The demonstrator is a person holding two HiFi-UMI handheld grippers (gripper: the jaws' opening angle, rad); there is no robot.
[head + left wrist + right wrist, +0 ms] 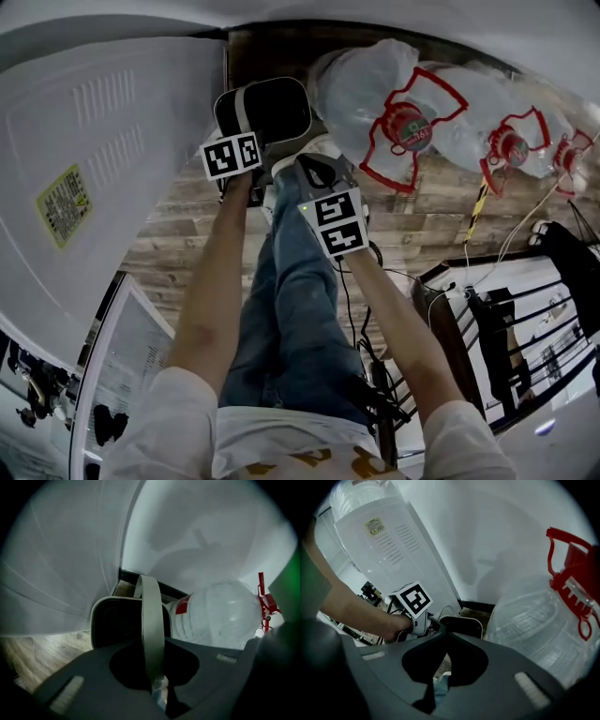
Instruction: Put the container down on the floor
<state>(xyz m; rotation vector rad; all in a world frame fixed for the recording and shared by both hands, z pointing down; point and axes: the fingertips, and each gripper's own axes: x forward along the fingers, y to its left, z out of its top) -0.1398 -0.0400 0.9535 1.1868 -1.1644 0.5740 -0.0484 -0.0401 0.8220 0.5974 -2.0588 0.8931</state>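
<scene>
A person stood over a wooden floor [431, 220] with a gripper in each hand. The left gripper [152, 644] was clamped on the pale handle [151, 606] of a dark, pale-rimmed container [272, 108]. The container hung low at 12 o'clock from the person's feet, close to the foot of the wall. A white appliance [103, 141] stood at 9 o'clock and a row of large water bottles [370, 89] lay at 2 o'clock, the nearest just beside the container. In the left gripper view the handle ran upright between the closed jaws, with the container's rim directly beyond them and bare boards at 8 o'clock. The right gripper [444, 634] held nothing, its jaws drawn together, and it hovered near the left one at about 4 o'clock from the container. By these views the task looked nearly done but not finished. The container had been brought down to floor level in the gap between appliance and bottles. Whether its base touched the boards could not be told from any view, and the upright handle suggested that the gripper might be carrying some weight. What was left, on this reading, was to settle the base flat on the floor and open the left jaws off the handle.
</scene>
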